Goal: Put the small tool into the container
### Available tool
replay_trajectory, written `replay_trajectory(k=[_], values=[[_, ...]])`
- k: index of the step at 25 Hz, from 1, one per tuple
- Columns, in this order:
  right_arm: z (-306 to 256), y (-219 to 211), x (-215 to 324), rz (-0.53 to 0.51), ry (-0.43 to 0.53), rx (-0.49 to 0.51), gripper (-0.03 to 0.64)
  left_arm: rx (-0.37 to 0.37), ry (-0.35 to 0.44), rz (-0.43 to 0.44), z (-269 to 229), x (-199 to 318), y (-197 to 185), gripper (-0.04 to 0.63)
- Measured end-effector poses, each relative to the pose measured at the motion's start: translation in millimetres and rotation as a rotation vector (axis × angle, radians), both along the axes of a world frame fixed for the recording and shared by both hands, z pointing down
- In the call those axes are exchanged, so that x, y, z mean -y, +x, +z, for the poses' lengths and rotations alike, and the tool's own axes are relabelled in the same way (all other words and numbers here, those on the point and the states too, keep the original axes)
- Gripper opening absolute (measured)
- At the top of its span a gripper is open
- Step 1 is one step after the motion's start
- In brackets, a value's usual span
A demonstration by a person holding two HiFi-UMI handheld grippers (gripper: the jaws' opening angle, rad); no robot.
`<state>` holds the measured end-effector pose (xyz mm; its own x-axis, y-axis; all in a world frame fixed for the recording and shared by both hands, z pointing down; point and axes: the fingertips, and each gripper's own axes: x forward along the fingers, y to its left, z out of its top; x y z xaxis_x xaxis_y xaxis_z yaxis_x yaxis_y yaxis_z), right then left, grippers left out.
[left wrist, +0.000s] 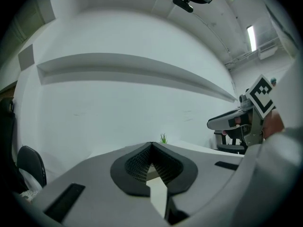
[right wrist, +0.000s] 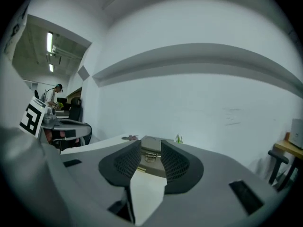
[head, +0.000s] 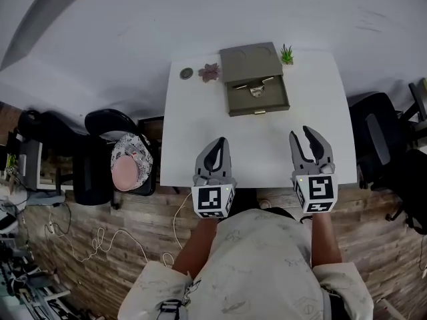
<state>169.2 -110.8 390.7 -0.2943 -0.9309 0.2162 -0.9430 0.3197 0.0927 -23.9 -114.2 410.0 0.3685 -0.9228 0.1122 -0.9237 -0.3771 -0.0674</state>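
So the setup is a white table [head: 193,132] pushed up against a plain white wall, sitting on a wood plank floor [head: 100,272]. There's a black chair [head: 100,122] at the left of the frame with something pinkish piled on it, another black chair [head: 377,135] off the right edge, and loose cables [head: 87,242] snaking around the lower left.

At the far, upper side of the table is an olive box [head: 250,62] with its drawer [head: 280,102] pulled out toward the person. A small shiny tool [head: 255,89] is lying inside that open drawer. A tiny green plant [head: 287,55] sits just beside the box's upper right corner. To the box's left are a pinkish star-shaped thing [head: 209,71] and a dark round disc [head: 186,73].

Both grippers hang over the near edge of the table, well apart from the box. The left gripper [head: 219,142] has its jaws pressed together at the tips with nothing in them. The right gripper [head: 299,133] has its jaws spread partway and is empty too. In the right gripper view, the box shows through the gap.
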Motion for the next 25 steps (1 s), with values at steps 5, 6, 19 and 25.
replay_trajectory(k=[5,6,19,25], values=[[-15.6,10.7,-6.3,0.045,0.082,0.041,0.144,0.047,0.026,0.011,-6.1,0.5,1.8,0.006],[-18.4,12.8,-6.7,0.054,0.1,0.053,0.144,0.055,0.036,0.008,-8.1,0.5,1.3,0.006],[-21.2,19.9,-10.7,0.07,0.159,0.111,0.144,0.05,0.076,-0.017,-20.2,-4.1,-2.9,0.006],[-23.4,17.2,-12.1,0.059,0.163,0.105,0.144,0.046,0.081,-0.025,-22.5,-7.5,-3.7,0.006]])
